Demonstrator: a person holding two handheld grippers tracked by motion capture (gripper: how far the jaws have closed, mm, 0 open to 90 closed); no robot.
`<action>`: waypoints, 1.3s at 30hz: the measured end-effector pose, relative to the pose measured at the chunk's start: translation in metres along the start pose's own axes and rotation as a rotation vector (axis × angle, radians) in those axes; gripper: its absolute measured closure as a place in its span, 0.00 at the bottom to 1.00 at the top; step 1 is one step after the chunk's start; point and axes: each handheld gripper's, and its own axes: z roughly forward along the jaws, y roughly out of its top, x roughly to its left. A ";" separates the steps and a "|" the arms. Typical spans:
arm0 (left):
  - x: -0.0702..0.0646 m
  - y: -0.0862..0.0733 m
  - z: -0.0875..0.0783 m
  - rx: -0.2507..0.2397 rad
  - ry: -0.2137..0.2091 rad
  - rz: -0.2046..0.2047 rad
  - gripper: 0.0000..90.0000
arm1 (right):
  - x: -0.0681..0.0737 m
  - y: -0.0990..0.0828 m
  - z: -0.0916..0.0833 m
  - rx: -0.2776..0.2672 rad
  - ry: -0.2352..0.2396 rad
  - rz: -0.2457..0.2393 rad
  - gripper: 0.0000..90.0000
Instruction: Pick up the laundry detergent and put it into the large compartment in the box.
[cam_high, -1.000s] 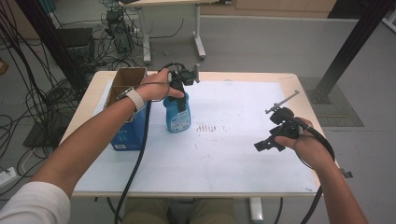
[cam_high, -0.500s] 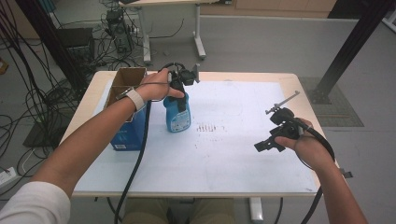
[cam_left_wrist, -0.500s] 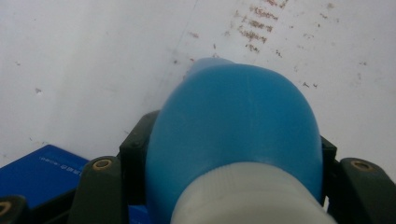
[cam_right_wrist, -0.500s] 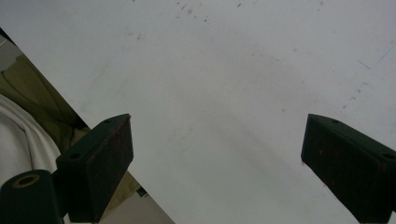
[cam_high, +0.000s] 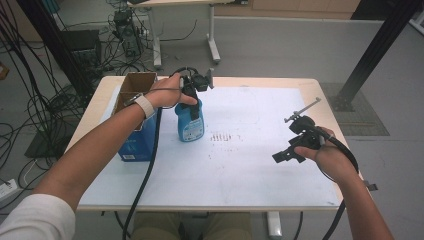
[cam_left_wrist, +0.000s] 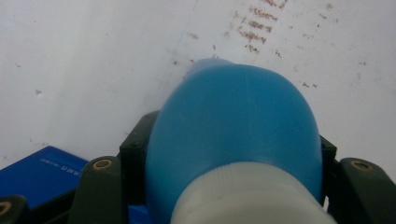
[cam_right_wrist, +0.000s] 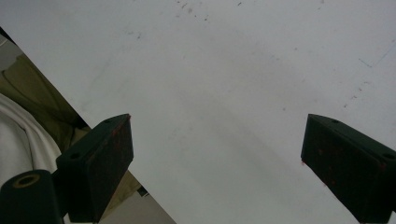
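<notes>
A person at a white-topped table (cam_high: 240, 165) works with 2 handheld grippers. The left forearm reaches forward from the lower left corner, wrist banded in white, hand curled over the left gripper (cam_high: 192, 95), which points down onto the top of a blue spray bottle (cam_high: 190, 122). The bottle stands upright on the table's left half, just beside a blue cardboard box (cam_high: 135, 135) with open flaps. In the left gripper view, the 2 black jaws are clamped on either side of the blue spray bottle (cam_left_wrist: 238, 126) just below its white collar (cam_left_wrist: 252, 196), with the table surface and a corner of the blue cardboard box (cam_left_wrist: 42, 168) beneath.

The right hand (cam_high: 332, 160) is held above the table's right side, well apart from the bottle, with the right gripper (cam_high: 287, 156) angled down and toward the person. In the right gripper view its 2 jaws stand wide apart over bare table, nothing between them.
</notes>
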 end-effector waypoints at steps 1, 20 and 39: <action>0.000 -0.001 0.000 -0.005 -0.003 -0.009 0.42 | 0.000 0.000 0.000 0.001 0.001 0.001 0.10; -0.006 -0.001 -0.013 0.008 0.015 -0.083 0.42 | 0.001 -0.003 -0.006 -0.003 -0.006 0.002 0.10; -0.023 -0.017 -0.074 -0.018 0.018 -0.274 0.42 | 0.014 -0.004 -0.014 -0.025 -0.017 -0.022 0.10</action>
